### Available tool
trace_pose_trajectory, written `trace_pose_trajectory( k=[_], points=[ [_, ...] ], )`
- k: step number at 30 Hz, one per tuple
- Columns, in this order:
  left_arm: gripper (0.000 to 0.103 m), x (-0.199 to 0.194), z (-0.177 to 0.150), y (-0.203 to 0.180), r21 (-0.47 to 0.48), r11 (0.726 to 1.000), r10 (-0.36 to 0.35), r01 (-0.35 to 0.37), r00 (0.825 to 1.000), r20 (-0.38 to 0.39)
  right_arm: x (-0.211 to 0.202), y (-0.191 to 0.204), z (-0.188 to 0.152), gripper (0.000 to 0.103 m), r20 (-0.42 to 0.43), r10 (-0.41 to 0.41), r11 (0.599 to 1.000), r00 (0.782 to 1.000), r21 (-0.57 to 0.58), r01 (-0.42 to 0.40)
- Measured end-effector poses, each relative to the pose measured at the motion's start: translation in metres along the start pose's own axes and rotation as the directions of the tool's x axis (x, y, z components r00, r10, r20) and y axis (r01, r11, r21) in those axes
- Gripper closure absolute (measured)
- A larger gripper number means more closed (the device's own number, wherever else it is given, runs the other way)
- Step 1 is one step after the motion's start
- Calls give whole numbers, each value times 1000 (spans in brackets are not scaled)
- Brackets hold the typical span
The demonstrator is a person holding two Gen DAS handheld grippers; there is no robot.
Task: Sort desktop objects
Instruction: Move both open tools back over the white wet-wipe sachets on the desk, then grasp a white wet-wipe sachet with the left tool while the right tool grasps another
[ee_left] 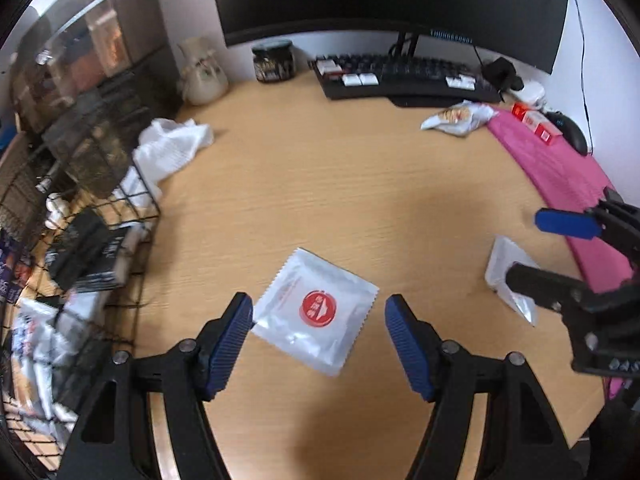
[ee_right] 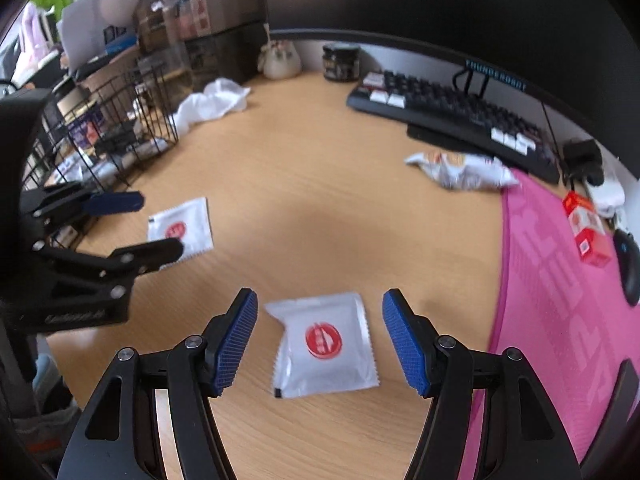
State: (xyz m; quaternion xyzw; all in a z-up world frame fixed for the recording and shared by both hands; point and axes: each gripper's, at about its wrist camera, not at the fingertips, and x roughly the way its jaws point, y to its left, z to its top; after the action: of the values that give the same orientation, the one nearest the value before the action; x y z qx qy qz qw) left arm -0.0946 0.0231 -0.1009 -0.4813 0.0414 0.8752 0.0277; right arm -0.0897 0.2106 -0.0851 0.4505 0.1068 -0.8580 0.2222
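Two white sachets with red round logos lie flat on the wooden desk. My left gripper [ee_left: 319, 322] is open, its blue pads either side of the left sachet [ee_left: 316, 310], a little above it. My right gripper [ee_right: 319, 328] is open around the right sachet [ee_right: 325, 346]. In the left wrist view the right gripper [ee_left: 532, 248] shows at the right edge over the right sachet [ee_left: 510, 276]. In the right wrist view the left gripper [ee_right: 156, 224] shows at the left over the left sachet [ee_right: 181, 227].
A black wire basket [ee_left: 80, 248] with packets stands at the left. A white cloth [ee_left: 172, 148], a jar [ee_left: 274, 60], a keyboard [ee_left: 404, 76], a snack bag [ee_left: 460, 118], a pink mat [ee_left: 568, 184] with a red box [ee_left: 538, 122] and a mouse [ee_left: 574, 134] lie behind.
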Motion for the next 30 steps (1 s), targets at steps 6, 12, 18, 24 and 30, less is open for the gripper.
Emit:
trace_pose_trajectory(
  k=[6, 12, 18, 24, 30],
  points=[
    [27, 16, -2, 8, -12, 1000, -2, 1, 1000, -13, 8, -8, -7, 39, -37, -3, 1000, 999, 15, 3],
    [34, 15, -3, 6, 14, 999, -33, 33, 999, -9, 16, -3, -13, 39, -69, 11, 1000, 998, 6, -11],
    [83, 11, -3, 0, 56, 997, -52, 52, 999, -4, 19, 4, -15, 39, -73, -2, 1000, 997, -16, 1],
    [97, 11, -3, -1, 68, 997, -36, 36, 999, -9, 18, 6, -15, 55, -75, -23, 999, 997, -35, 21],
    [97, 9, -3, 1, 56, 998, -30, 30, 1000, -4, 14, 3, -16, 61, -60, 13, 1000, 998, -14, -14]
  ],
)
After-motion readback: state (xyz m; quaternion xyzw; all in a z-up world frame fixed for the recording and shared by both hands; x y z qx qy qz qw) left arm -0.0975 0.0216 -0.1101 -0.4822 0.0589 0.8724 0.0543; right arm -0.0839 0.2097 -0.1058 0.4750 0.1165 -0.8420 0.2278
